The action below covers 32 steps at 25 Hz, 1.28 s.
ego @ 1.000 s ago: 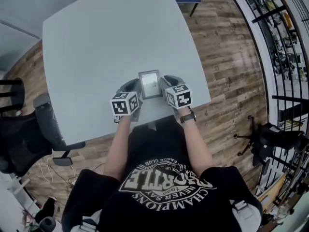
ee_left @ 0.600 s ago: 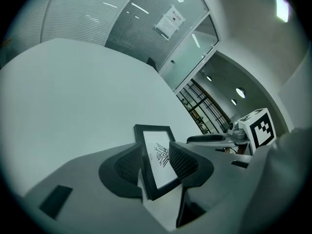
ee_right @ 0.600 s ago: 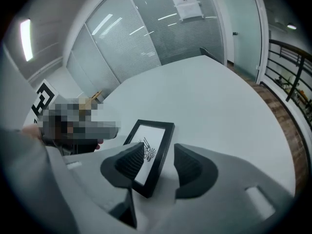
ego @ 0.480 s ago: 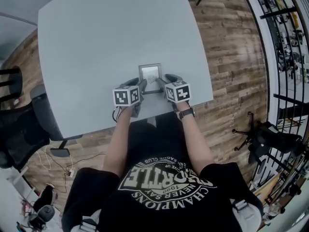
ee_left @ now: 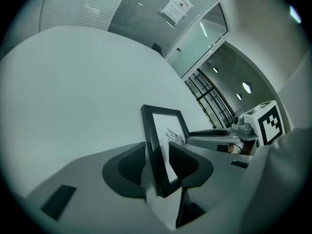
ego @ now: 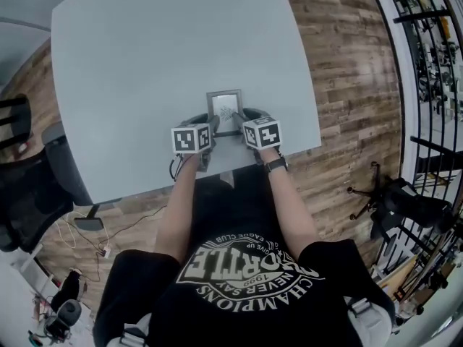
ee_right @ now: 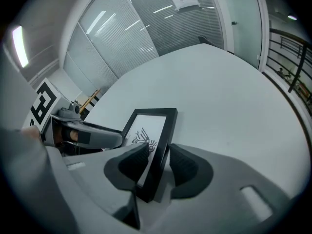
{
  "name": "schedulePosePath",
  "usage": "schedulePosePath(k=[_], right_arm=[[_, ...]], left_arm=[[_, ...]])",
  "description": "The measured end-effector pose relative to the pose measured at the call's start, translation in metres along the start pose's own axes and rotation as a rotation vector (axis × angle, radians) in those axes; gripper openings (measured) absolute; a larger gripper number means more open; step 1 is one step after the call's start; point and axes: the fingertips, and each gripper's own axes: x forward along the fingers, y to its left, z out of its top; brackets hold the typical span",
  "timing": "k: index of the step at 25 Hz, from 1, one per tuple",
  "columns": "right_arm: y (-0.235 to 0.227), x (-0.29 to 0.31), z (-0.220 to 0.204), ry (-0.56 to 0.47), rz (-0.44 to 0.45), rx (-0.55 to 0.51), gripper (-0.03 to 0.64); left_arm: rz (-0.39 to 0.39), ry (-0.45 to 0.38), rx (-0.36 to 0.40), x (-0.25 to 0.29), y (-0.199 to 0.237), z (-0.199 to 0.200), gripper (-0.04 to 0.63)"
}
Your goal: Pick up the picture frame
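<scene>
A small black picture frame (ego: 224,107) with a line drawing lies near the front edge of the grey table (ego: 159,49). My left gripper (ego: 212,124) straddles the frame's left edge (ee_left: 163,140), with its jaws standing wide and a gap beside the frame. At the frame's right edge (ee_right: 151,130) is my right gripper (ego: 239,119). Its jaws are closing around that edge, and a sliver of space still shows at one pad. In the left gripper view the right gripper (ee_left: 214,133) lies across the frame.
The table's front edge (ego: 217,172) runs just behind the grippers. A dark office chair (ego: 29,186) stands at the left. Wooden floor, a black railing (ego: 427,85) and a chair base (ego: 405,201) are at the right.
Both grippers have sunk toward the table and closed in on the frame's two side edges. The frame itself has stayed in place.
</scene>
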Motion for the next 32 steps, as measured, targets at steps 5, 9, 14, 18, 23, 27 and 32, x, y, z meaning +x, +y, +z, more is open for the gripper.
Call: schedulePosePath(k=[5, 9, 14, 18, 23, 27, 32], right_arm=[[-0.005, 0.001, 0.000, -0.004, -0.030, -0.009, 0.098], [-0.004, 0.003, -0.002, 0.014, -0.044, -0.013, 0.090], [-0.002, 0.003, -0.003, 0.024, -0.062, -0.004, 0.083], [-0.004, -0.005, 0.002, 0.015, -0.077, 0.014, 0.078], [0.004, -0.015, 0.030, -0.058, -0.070, -0.015, 0.077], [0.018, -0.035, 0.077, -0.165, -0.073, -0.076, 0.075], [0.043, -0.074, 0.143, -0.332, -0.068, -0.141, 0.075]], left_arm=[[0.015, -0.001, -0.012, 0.002, 0.004, 0.000, 0.109], [0.021, 0.041, 0.031, 0.005, 0.003, -0.001, 0.094], [0.025, 0.032, -0.008, 0.003, 0.003, -0.002, 0.084], [0.023, 0.030, -0.014, 0.001, 0.001, 0.002, 0.077], [0.029, -0.044, 0.000, -0.015, -0.004, 0.025, 0.075], [0.042, -0.150, 0.038, -0.041, -0.012, 0.066, 0.074], [0.066, -0.299, 0.134, -0.087, -0.034, 0.122, 0.072]])
